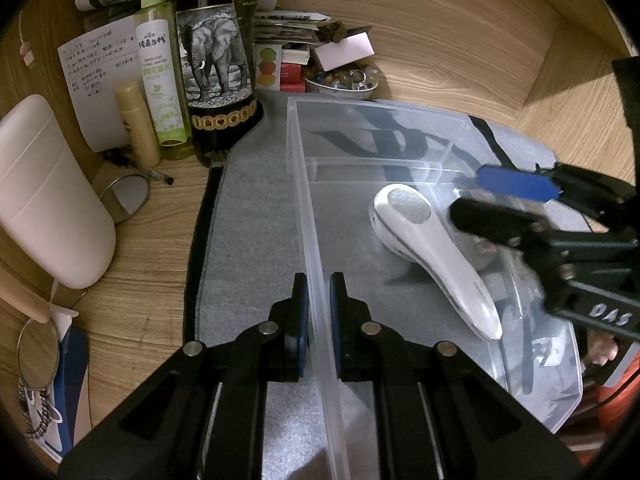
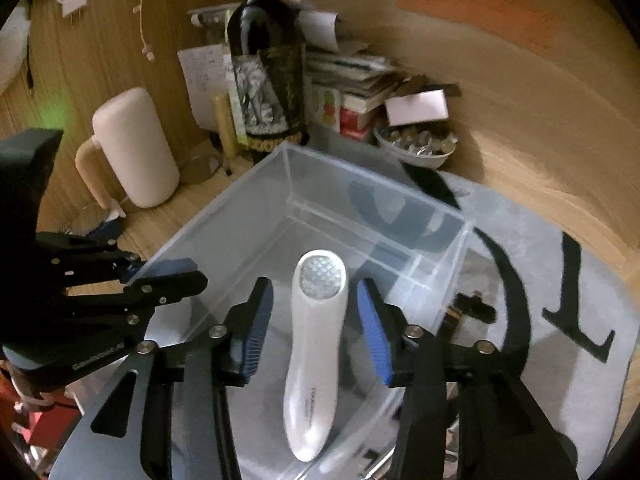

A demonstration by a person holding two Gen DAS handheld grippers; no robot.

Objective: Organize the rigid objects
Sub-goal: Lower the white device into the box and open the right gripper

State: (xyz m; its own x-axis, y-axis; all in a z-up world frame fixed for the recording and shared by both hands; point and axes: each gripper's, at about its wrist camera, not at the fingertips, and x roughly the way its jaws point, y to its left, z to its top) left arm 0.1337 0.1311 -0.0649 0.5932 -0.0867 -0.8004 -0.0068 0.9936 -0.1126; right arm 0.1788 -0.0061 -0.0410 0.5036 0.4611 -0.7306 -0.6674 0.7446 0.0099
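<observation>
A clear plastic box with an inner divider stands on a grey mat. Inside it lies a white handheld device, its round mesh head pointing to the far side. My left gripper is shut on the box's left wall, one pad on each side of it. My right gripper is open above the box. The device's handle sits between its blue pads, with a gap on both sides.
A dark bottle with an elephant label, a green spray bottle and a beige tube stand at the back left. A white jug is further left. A bowl of beads and stacked papers sit behind the box.
</observation>
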